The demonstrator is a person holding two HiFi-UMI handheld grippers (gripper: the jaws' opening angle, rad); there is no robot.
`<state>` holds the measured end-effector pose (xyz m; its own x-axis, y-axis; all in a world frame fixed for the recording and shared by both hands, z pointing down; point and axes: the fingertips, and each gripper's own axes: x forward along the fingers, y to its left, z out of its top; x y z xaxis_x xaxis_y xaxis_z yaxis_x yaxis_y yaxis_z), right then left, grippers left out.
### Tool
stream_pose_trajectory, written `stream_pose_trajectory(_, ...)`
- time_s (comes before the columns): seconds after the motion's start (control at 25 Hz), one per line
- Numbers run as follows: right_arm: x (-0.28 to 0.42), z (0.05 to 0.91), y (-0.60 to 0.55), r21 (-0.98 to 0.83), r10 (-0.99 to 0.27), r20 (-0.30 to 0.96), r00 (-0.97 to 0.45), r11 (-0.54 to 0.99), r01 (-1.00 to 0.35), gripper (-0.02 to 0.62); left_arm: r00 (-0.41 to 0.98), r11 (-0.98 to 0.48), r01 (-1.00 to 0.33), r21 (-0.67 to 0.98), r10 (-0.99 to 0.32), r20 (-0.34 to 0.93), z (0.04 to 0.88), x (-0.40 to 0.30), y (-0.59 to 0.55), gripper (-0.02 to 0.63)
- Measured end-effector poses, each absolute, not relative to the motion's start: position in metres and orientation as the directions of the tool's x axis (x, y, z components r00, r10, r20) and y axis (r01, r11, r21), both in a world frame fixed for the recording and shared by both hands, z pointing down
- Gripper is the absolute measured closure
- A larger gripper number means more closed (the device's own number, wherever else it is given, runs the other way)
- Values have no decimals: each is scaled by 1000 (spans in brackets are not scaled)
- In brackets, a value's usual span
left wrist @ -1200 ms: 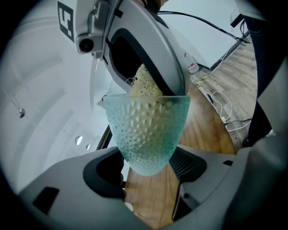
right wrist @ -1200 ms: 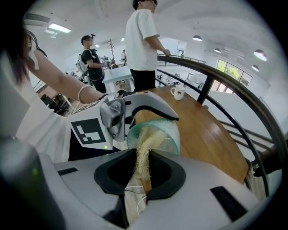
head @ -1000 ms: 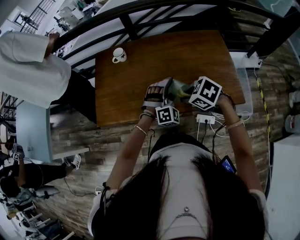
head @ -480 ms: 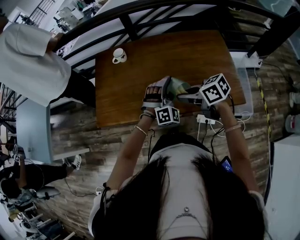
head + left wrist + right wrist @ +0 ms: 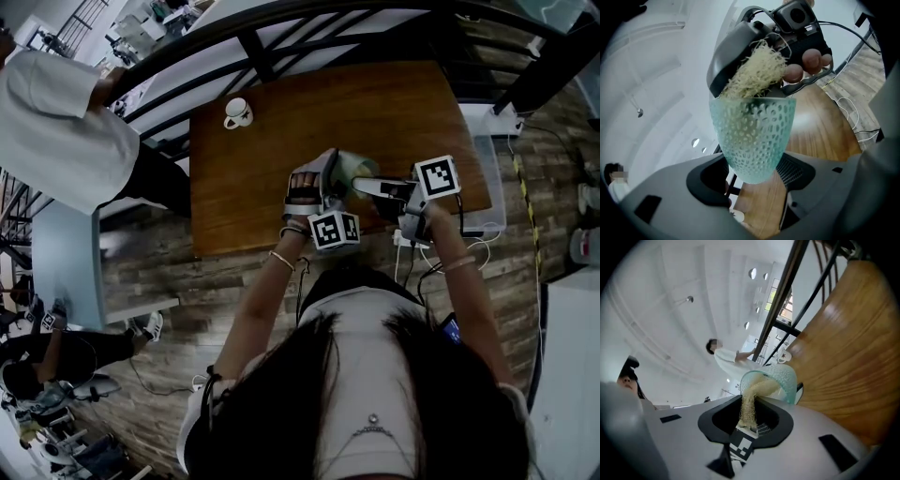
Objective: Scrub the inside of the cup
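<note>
Gripping the green cup (image 5: 753, 136), left gripper (image 5: 757, 180) fingers (image 5: 675, 190); right gripper (image 5: 749, 420) fingers (image 5: 686, 437) clamped on scrubber (image 5: 757, 391) pushed inside it.

Floor (image 5: 150, 267): grey-brown wood planks.
Table (image 5: 272, 169): brown wood, rectangular.
Railing (image 5: 255, 45): black bars beyond the table.
Ceiling (image 5: 670, 310): white, small round lights.

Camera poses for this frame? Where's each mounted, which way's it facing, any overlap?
Head view: on the person's head, facing steeply down at the table; shows hair, both forearms, left gripper, right gripper.
Left gripper view: on the left gripper, along its jaws, shut on the cup; beyond it the right gripper and fingers.
Right gripper view: on the right gripper, along its jaws, shut on the scrubber, into the cup's mouth.
Shared: both gripper views show cup and scrubber.
</note>
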<state>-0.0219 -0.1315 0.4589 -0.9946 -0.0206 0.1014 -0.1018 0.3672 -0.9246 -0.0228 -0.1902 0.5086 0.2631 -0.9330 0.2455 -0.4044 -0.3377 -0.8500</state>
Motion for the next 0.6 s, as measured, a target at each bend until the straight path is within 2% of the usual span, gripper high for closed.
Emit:
stream_pose_trajectory(0.16,-25,451,-134,-954,-42,21,-999,299,-33,511,254,-318,-410,-855,-940,228,504,-26,-193,282)
stream_pose_trajectory(0.28,-27,450,-135,-955,-40,17,-999,296,-28,511,256,-317,-405,-858,-940,226,503,-27,-195,282)
stream_pose_trajectory(0.44,-30,453,-134,-929,-19,74,-997,362,-76,511,253,-320,-397,-860,-939,233,505,-29,-195,282)
stream_pose_trajectory(0.6,-35,458,-127,-868,46,183,-982,476,-139,511,259,-337,-371,-865,-932,252,509,-30,-195,282)
